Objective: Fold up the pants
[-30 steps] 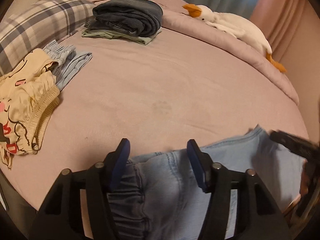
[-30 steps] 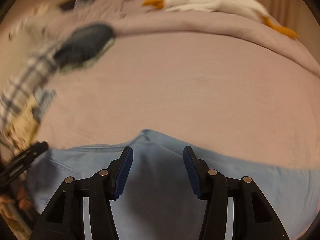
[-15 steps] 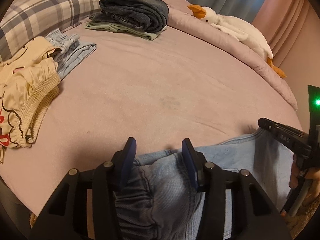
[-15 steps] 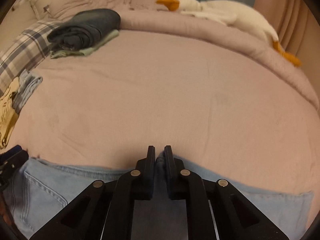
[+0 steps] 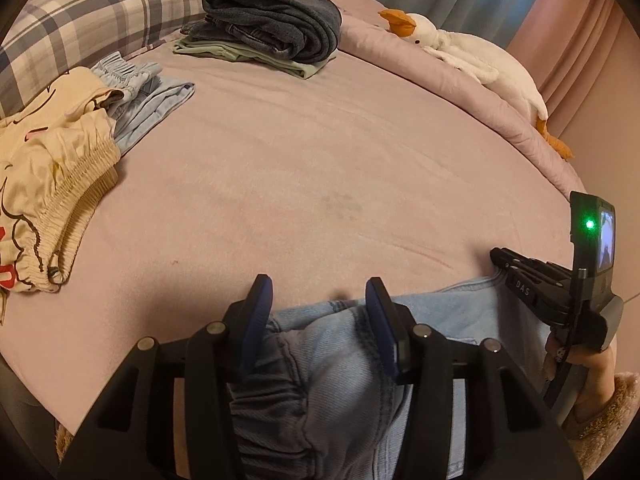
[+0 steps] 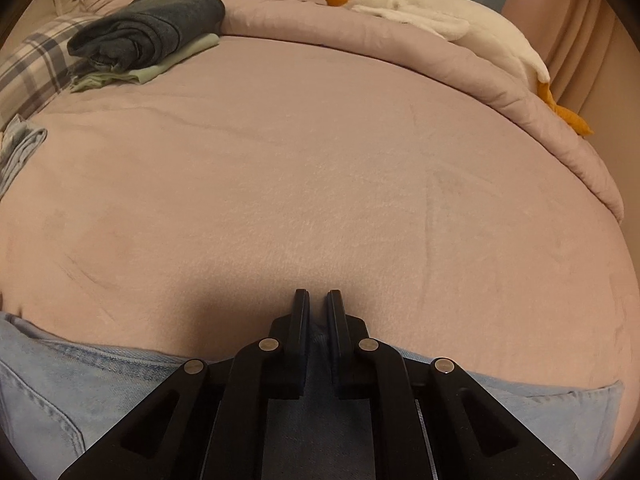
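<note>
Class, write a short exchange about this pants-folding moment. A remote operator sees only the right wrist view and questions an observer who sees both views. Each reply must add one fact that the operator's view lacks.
Operator: I see only an edge of the light blue denim pants. Where is the left tool?
Observer: The left tool straddles their bunched elastic waistband; denim fills the gap between its fingers.
Operator: What lies nearer than the folded dark grey clothes stack?
Observer: Cream patterned shorts with a gathered waistband lie at the pink bed's left edge, overlapping a crumpled pale blue garment.
</note>
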The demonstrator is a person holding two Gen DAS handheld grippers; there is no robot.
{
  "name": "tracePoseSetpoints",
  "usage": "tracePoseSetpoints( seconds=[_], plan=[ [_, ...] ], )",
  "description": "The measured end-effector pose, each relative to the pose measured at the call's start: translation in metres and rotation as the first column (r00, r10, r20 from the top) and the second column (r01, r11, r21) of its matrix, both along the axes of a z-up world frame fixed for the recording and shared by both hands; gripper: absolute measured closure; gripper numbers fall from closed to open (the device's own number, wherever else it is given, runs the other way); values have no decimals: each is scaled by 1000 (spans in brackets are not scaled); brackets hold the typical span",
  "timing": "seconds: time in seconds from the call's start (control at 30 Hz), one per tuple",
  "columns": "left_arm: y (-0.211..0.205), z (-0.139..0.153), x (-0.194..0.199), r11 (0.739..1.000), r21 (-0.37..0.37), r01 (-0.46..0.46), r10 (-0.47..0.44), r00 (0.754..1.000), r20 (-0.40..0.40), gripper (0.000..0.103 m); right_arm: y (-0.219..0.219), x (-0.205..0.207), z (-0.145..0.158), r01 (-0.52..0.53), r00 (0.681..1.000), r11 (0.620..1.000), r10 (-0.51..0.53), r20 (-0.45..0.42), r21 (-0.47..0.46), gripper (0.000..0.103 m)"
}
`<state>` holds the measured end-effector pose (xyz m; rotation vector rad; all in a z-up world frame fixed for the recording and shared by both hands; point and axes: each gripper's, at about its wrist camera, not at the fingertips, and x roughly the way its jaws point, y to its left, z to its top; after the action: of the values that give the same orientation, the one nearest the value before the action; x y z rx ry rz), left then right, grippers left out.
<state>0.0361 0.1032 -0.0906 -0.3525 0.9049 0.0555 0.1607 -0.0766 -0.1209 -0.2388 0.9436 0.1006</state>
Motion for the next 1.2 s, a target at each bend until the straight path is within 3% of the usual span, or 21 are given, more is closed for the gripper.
tracePoseSetpoints(
  seconds=[1.2],
  plan=[
    [0,0,0,1000,10,2,-2,1000,2,53,8,4,-2,12,1000,1000,-11,14,-22,94]
  ],
)
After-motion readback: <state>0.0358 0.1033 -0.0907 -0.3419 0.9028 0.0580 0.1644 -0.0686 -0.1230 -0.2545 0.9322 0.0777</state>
